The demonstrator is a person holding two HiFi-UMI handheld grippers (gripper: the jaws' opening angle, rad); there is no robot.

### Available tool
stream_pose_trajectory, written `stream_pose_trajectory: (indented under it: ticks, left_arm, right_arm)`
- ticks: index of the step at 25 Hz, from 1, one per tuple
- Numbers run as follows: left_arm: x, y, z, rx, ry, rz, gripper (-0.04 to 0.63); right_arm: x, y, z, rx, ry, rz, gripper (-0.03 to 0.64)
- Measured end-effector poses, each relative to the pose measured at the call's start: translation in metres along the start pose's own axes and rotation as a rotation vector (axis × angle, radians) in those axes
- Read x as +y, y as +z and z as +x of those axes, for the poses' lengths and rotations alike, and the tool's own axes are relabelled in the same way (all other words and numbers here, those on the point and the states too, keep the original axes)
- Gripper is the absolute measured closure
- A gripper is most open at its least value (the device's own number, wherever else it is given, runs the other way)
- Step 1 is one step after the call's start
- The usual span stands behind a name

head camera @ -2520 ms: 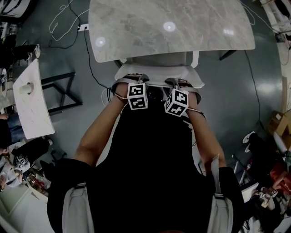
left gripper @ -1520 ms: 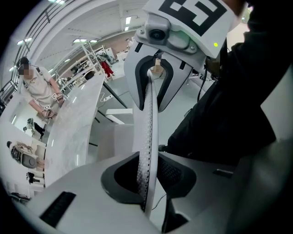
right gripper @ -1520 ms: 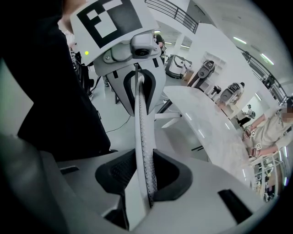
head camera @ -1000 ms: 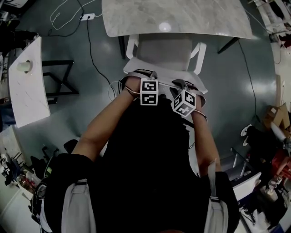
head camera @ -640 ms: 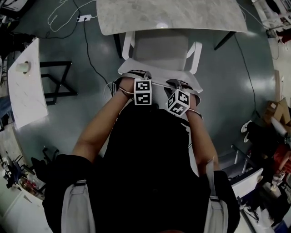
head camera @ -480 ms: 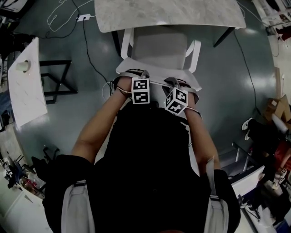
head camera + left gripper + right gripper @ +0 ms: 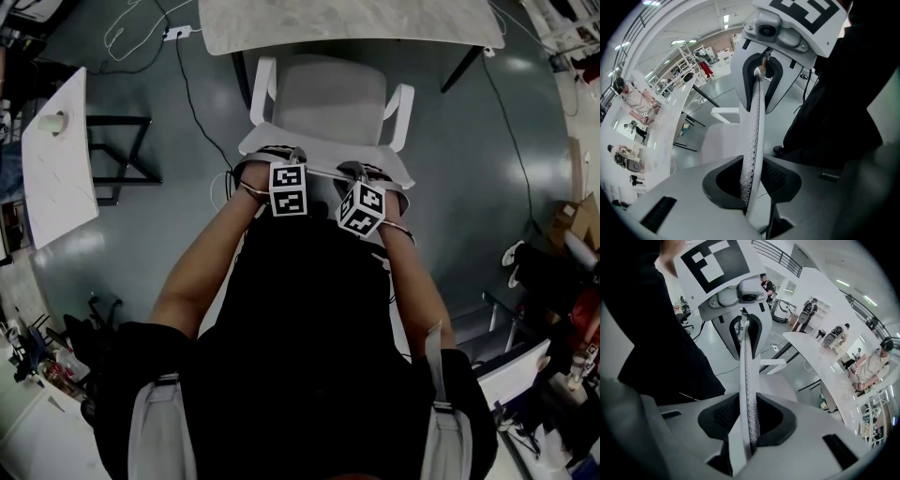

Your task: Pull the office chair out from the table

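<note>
The office chair, white-framed with a grey seat (image 7: 328, 98), stands in front of the marble table (image 7: 347, 23), its seat almost wholly out from under the tabletop. Both grippers hold the top edge of the backrest (image 7: 323, 161). My left gripper (image 7: 287, 157) is shut on the left part of that edge, my right gripper (image 7: 354, 172) on the right part. In the left gripper view the perforated white backrest edge (image 7: 752, 140) runs between the dark pads (image 7: 780, 178). The right gripper view shows the same edge (image 7: 747, 380) clamped between its pads (image 7: 724, 418).
A white side table (image 7: 56, 173) with a small cup stands at the left beside a black frame (image 7: 122, 159). Cables (image 7: 141, 28) lie on the grey floor near the table. Boxes and clutter (image 7: 567, 272) crowd the right side. People sit at distant desks.
The chair has rolled out from under the table toward the person, so more of the seat and both armrests show. Both grippers came back with the backrest, still clamped on it.
</note>
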State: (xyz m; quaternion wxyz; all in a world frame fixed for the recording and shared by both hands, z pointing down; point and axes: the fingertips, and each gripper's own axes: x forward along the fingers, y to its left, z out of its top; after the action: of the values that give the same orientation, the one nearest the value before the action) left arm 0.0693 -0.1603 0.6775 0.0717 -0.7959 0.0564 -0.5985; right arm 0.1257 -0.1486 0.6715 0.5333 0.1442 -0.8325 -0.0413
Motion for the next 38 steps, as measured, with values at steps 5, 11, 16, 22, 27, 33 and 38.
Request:
stream_pose_trajectory:
  ticks: [5, 11, 16, 22, 27, 33, 38]
  left_arm:
    - [-0.027, 0.004, -0.001, -0.005, -0.004, -0.003, 0.497]
    - [-0.05, 0.011, -0.006, -0.012, -0.019, -0.001, 0.497]
    - [-0.069, 0.014, -0.009, -0.017, -0.018, 0.004, 0.497]
    - [-0.097, 0.011, -0.014, -0.023, -0.022, 0.018, 0.498]
    - [-0.124, 0.007, -0.02, -0.028, -0.024, 0.033, 0.497]
    - [-0.16, 0.003, -0.029, -0.038, -0.023, 0.056, 0.497]
    - [-0.187, 0.002, -0.034, -0.037, -0.02, 0.073, 0.497]
  right_arm:
    - [0.024, -0.007, -0.006, 0.002, 0.003, -0.004, 0.512]
    - [0.045, -0.013, -0.016, 0.013, 0.005, 0.0, 0.512]
    - [0.063, -0.017, -0.021, 0.031, 0.008, 0.015, 0.511]
    - [0.091, -0.017, -0.025, 0.054, -0.017, 0.02, 0.511]
    - [0.119, -0.015, -0.029, 0.07, -0.036, 0.037, 0.511]
    - [0.155, -0.012, -0.038, 0.075, -0.076, 0.041, 0.509]
    - [0.183, -0.013, -0.044, 0.073, -0.089, 0.045, 0.509]
